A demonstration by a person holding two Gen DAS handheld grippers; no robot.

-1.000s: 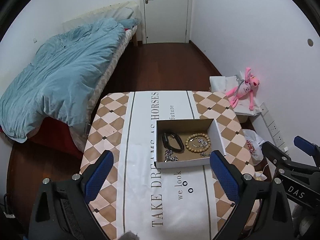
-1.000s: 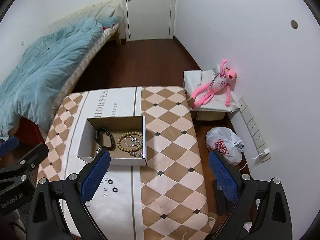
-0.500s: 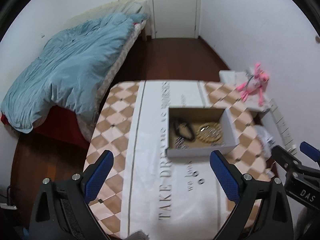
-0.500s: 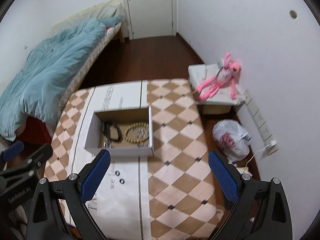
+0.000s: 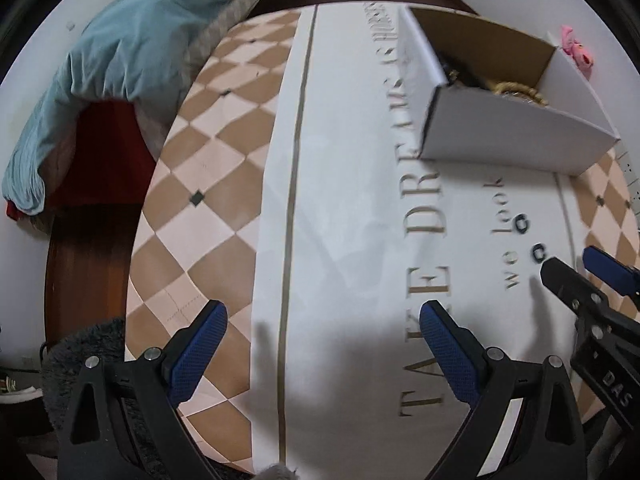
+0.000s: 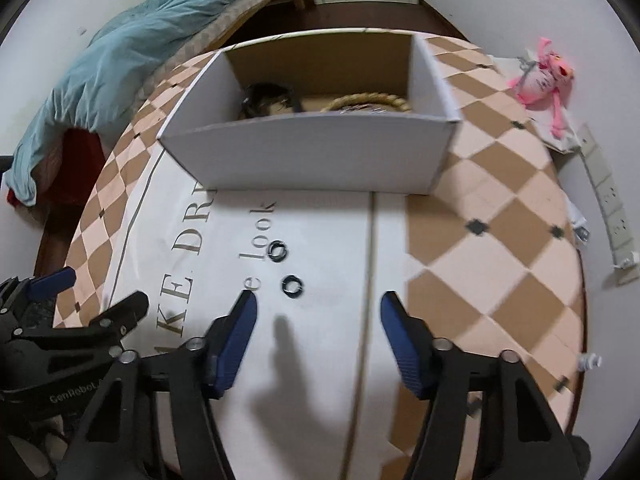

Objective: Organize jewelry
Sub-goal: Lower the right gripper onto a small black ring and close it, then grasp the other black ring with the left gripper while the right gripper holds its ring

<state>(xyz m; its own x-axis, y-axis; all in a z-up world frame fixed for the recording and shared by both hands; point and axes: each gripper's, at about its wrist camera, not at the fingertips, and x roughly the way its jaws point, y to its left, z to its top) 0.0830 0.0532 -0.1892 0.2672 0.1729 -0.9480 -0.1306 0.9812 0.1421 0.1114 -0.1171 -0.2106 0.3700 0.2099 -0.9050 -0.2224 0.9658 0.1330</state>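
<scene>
A white cardboard box (image 6: 308,152) stands on the table (image 6: 500,248) and holds a wooden bead bracelet (image 6: 372,101), a black band (image 6: 266,94) and some chain. It also shows in the left wrist view (image 5: 516,136). Two small black rings lie on the cloth in front of the box, one nearer the box (image 6: 277,249), one nearer me (image 6: 292,285); they also show in the left wrist view (image 5: 523,223) (image 5: 539,253). My right gripper (image 6: 318,320) is open and empty, low over the cloth just short of the nearer ring. My left gripper (image 5: 322,332) is open and empty to the left.
A bed with a blue duvet (image 5: 120,40) stands left of the table. A pink plush toy (image 6: 540,76) lies on a low box at the right, by a wall power strip (image 6: 608,200). The table's right edge drops to the floor.
Both grippers have dropped from high above the table to just over the cloth. The right one has come close to the two rings, and its jaws have narrowed somewhat.
</scene>
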